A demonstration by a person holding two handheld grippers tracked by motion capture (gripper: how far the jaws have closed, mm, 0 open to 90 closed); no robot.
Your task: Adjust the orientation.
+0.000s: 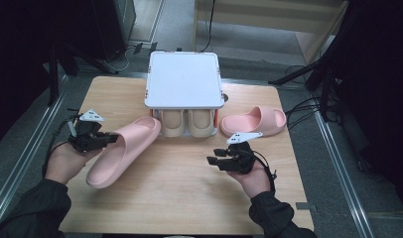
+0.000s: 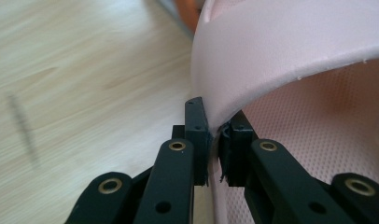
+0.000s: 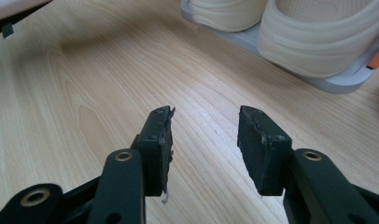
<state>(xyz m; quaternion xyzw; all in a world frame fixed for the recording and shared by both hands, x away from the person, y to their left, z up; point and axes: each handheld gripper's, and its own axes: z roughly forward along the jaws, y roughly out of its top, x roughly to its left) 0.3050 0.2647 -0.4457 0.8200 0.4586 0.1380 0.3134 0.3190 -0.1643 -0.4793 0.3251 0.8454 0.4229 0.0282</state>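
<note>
Firmly pinched: left gripper [image 2: 214,140], pink slipper [image 2: 290,51].

Left gripper [image 2: 214,135] clamped tight — right gripper [image 3: 205,135] hovers, jaws apart.

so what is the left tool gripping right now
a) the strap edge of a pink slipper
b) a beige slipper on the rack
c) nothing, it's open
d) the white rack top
a: in the left gripper view the left tool is shut on the strap edge of the pink slipper, while the right tool hangs open over the table.
</note>
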